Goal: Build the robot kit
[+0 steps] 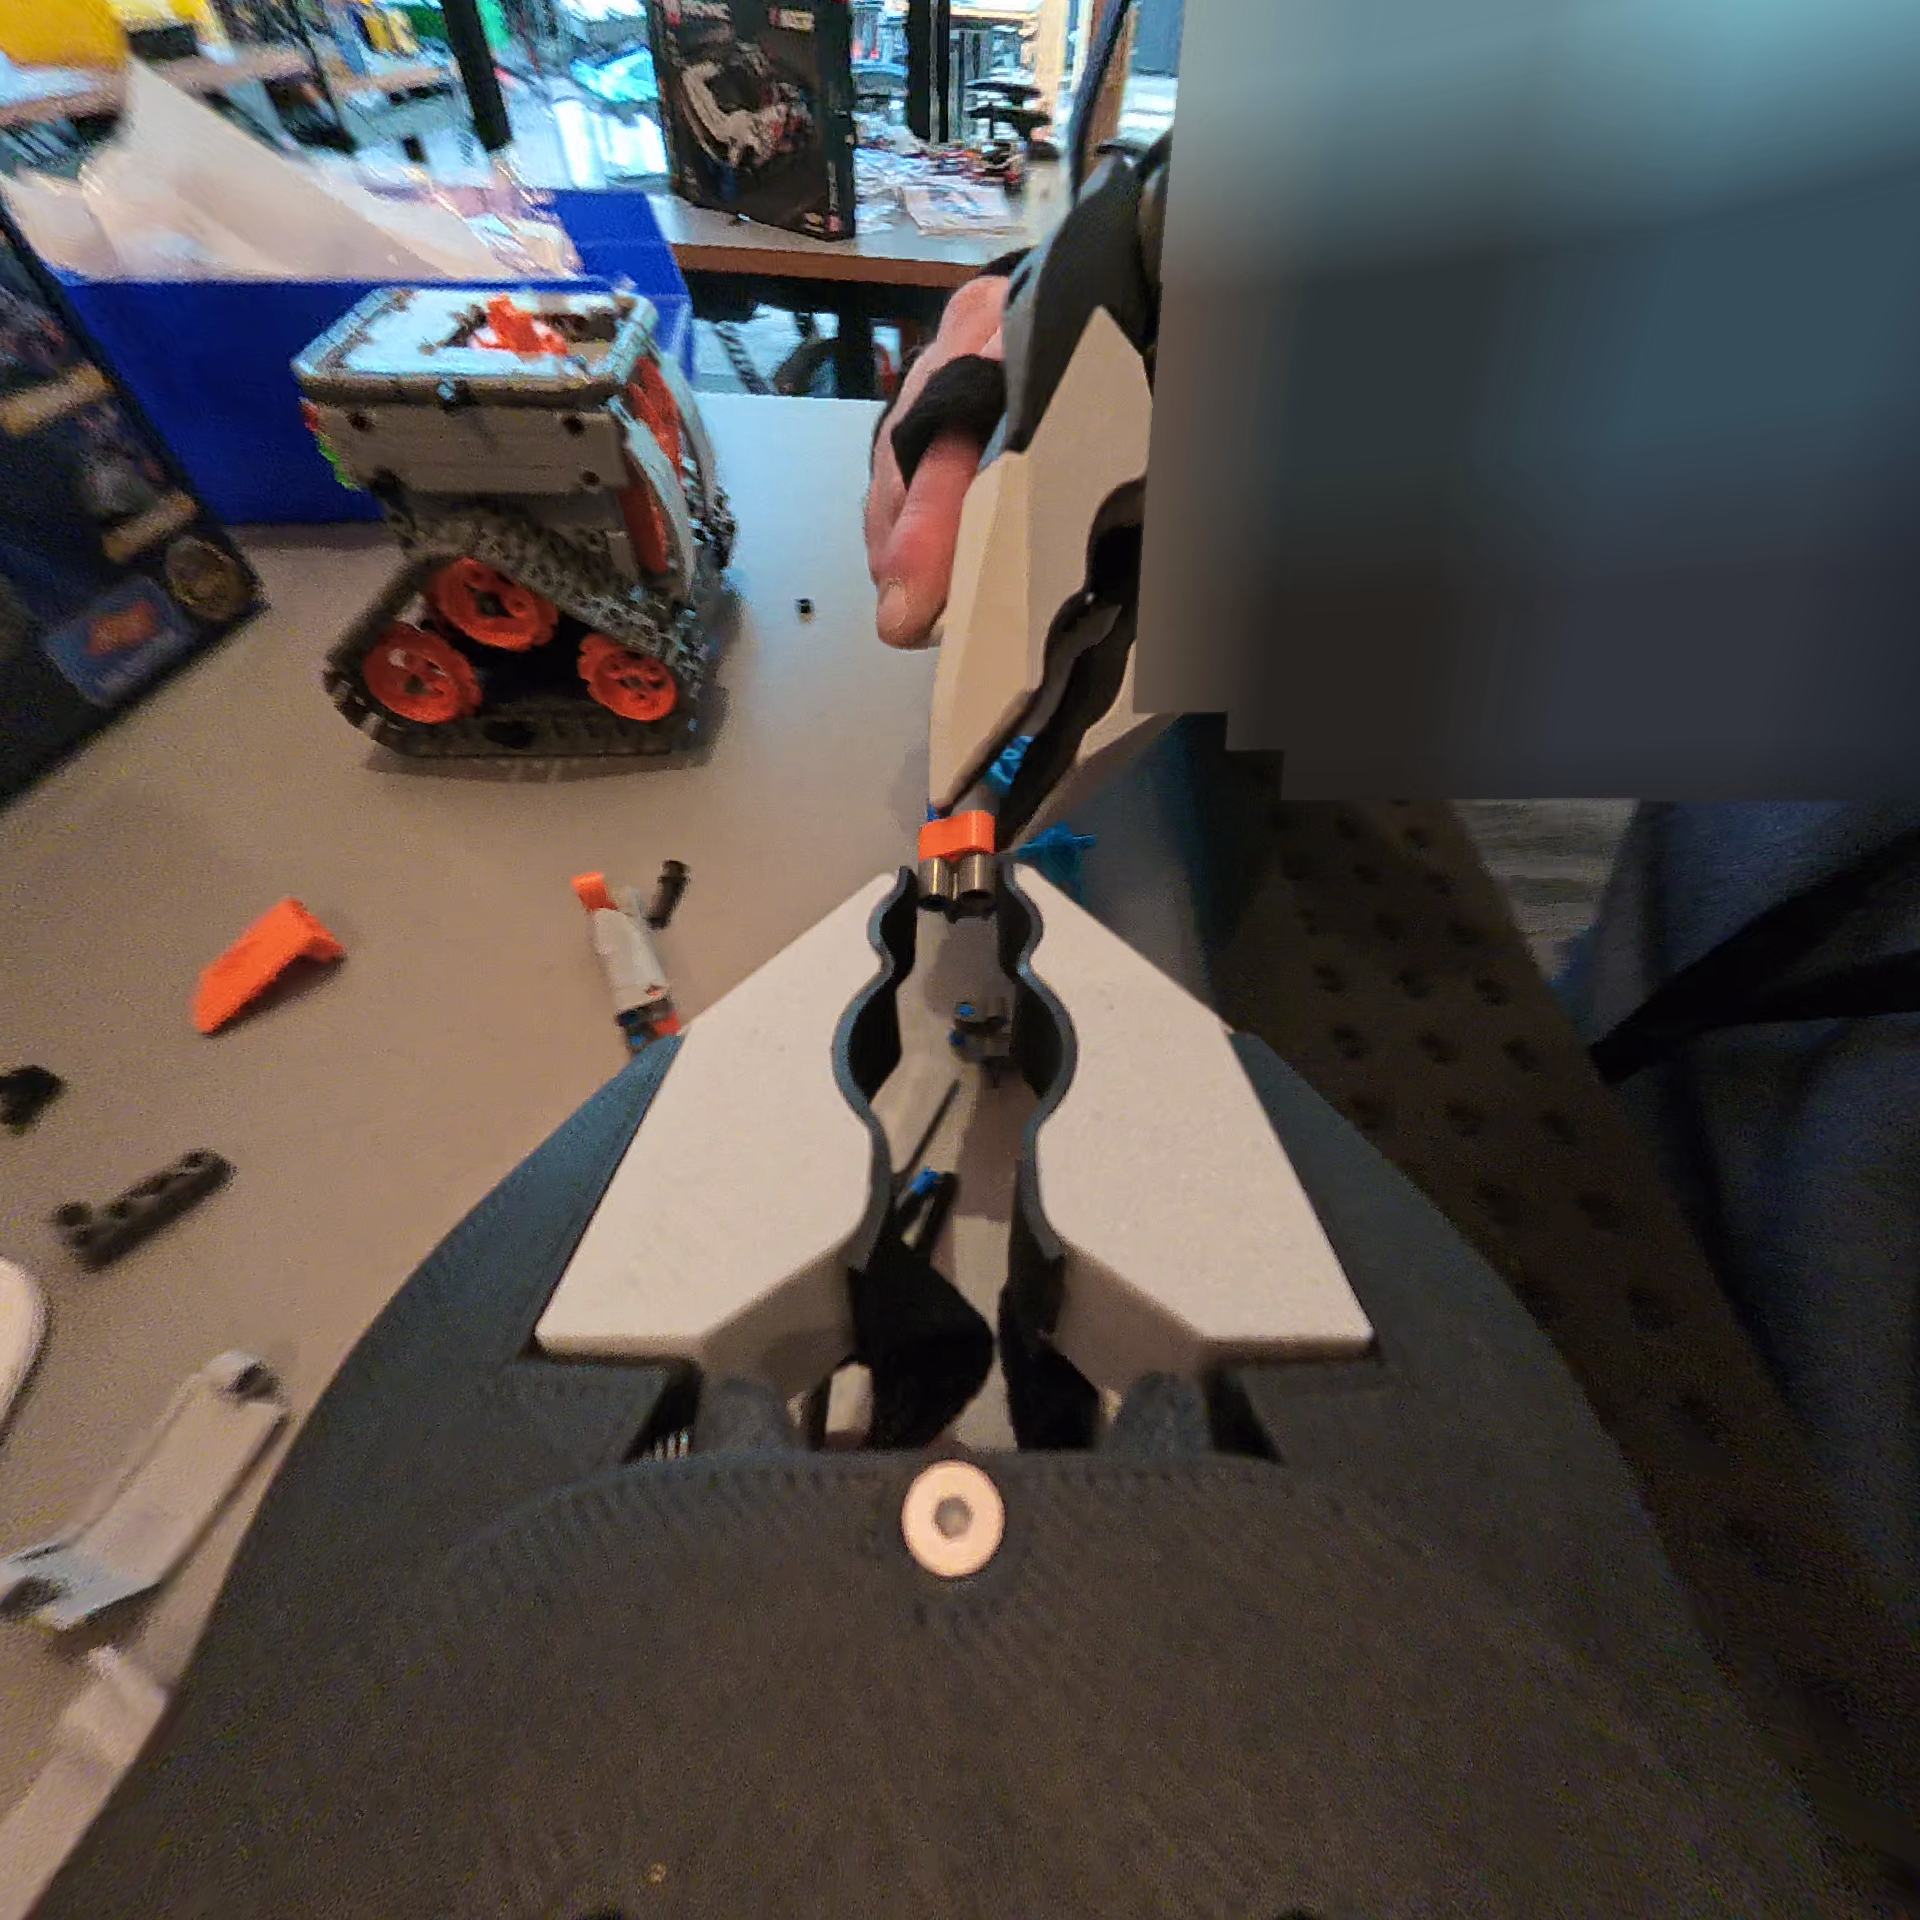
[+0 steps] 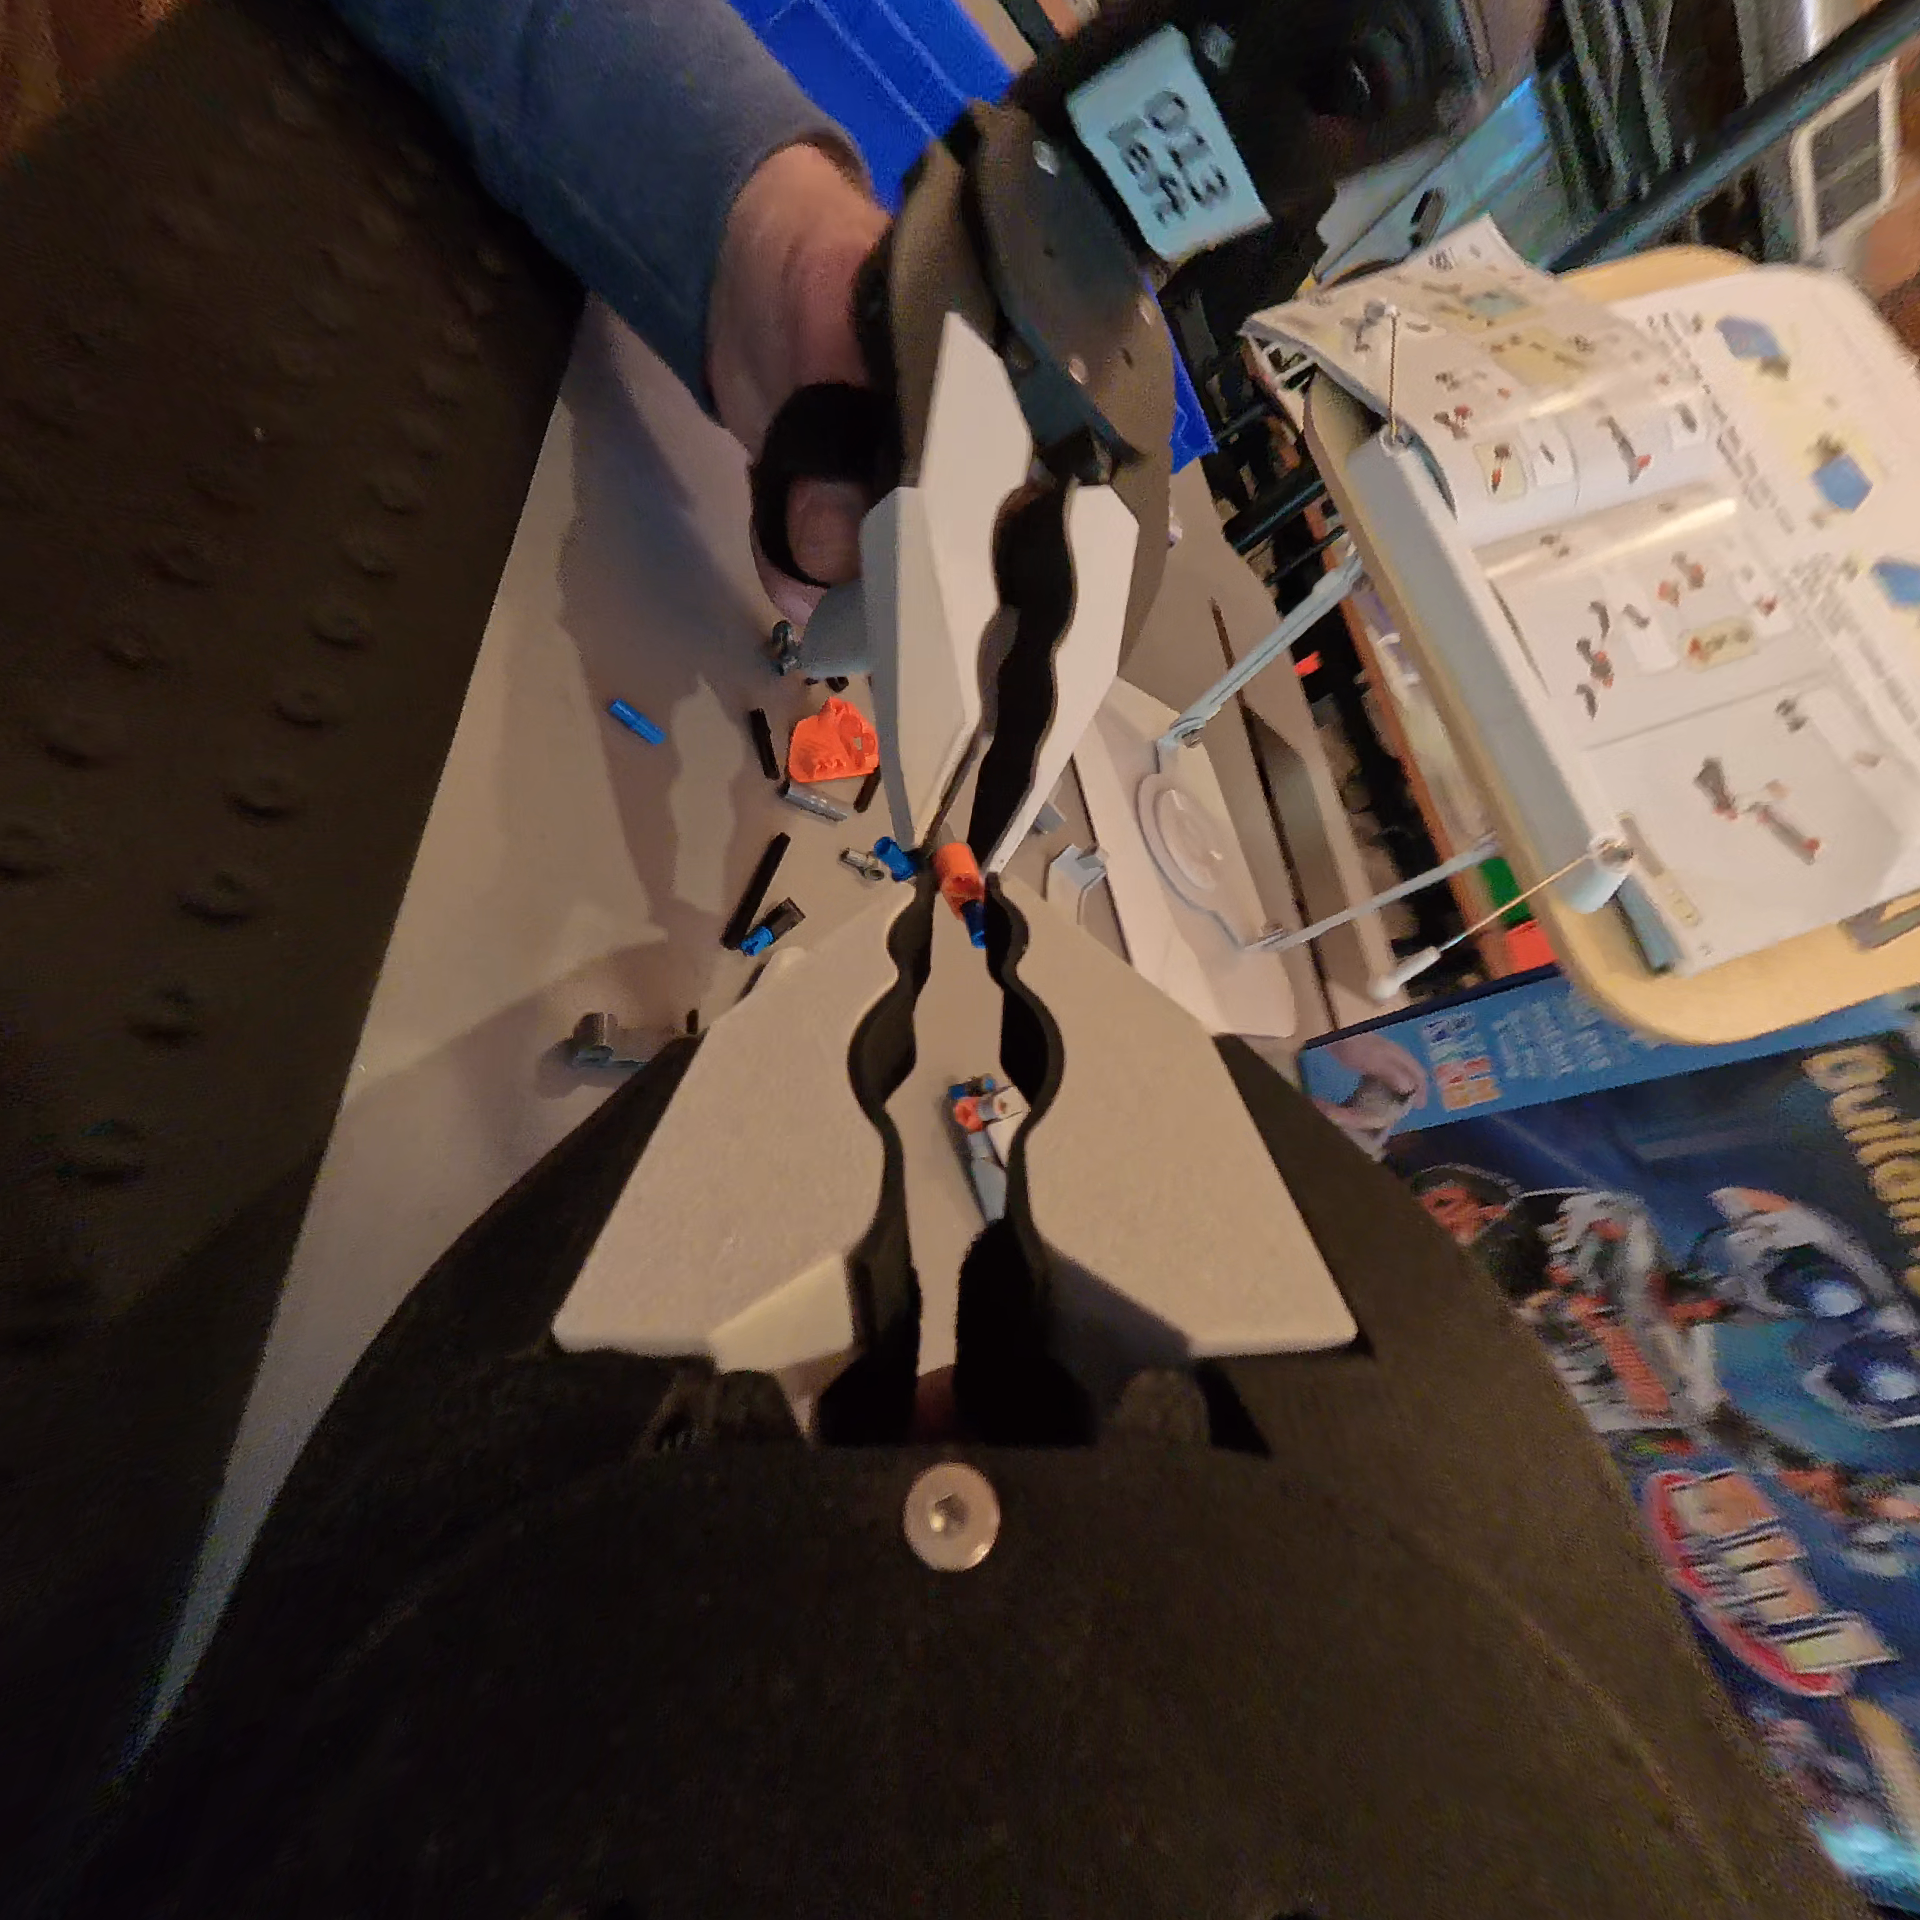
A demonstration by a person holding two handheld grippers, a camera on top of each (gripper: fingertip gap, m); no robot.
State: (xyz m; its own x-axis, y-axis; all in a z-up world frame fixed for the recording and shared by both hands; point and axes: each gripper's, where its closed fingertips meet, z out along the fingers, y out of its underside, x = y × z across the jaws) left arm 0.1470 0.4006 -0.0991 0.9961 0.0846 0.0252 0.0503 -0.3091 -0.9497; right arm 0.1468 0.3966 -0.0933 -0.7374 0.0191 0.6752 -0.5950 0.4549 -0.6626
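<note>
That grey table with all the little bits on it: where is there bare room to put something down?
On the table, one bare strip runs between the tracked model and the orange wedge, another right of the model, marked only by one tiny black bit. It is crowded near the black bars and where both grippers meet around the orange connector.

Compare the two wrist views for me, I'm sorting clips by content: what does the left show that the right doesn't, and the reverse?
Only the left wrist view shows the tracked toy vehicle with orange wheels and a loose orange wedge piece on the table.

Only the right wrist view shows the open instruction booklet on a stand, a colourful box and a blue pin.

Both show the left tongs and right tongs meeting tip to tip around a small orange connector, plus small parts scattered on the table.
</note>
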